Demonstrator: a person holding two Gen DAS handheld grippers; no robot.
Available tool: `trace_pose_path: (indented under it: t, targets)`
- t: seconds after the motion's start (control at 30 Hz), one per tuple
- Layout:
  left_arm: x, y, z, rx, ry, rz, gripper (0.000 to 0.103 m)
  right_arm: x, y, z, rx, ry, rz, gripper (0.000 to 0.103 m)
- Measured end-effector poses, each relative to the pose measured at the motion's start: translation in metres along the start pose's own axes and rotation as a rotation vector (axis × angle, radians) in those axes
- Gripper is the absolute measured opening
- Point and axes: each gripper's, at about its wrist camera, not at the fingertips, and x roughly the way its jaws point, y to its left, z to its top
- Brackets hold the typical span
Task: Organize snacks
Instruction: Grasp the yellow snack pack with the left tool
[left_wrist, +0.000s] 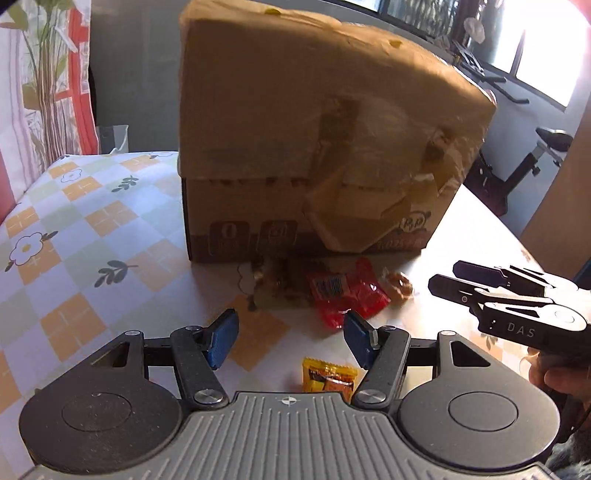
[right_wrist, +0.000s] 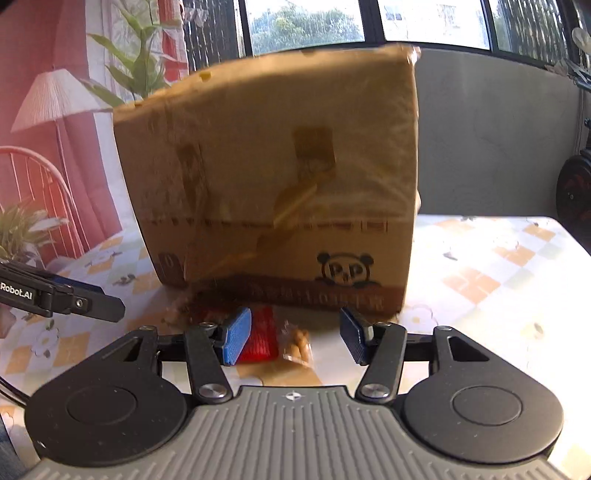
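Checked tablecloth (left_wrist: 74, 221) bears one cardboard box (left_wrist: 314, 147), three snack packets (left_wrist: 347, 295); both grippers' jaws gape empty.

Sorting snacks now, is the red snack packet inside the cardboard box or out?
Out: the red snack packet lies on the tablecloth before the cardboard box.

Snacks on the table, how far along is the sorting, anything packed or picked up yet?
Nothing looks packed: the red packet, yellow packet and clear-wrapped snack lie loose on the tablecloth in front of the cardboard box. In hand: nothing; the left gripper and right gripper stand open and empty above them. Left: every pickup and placement.
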Motion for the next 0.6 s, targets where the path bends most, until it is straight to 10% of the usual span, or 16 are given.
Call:
trace_pose_path:
  t: [0.6]
  targets:
    - [0.02, -0.04, -0.043, 0.171, 0.067, 0.006, 0.062, 0.002, -0.007, -0.024, 0.02, 0.031, -0.027, 0.057]
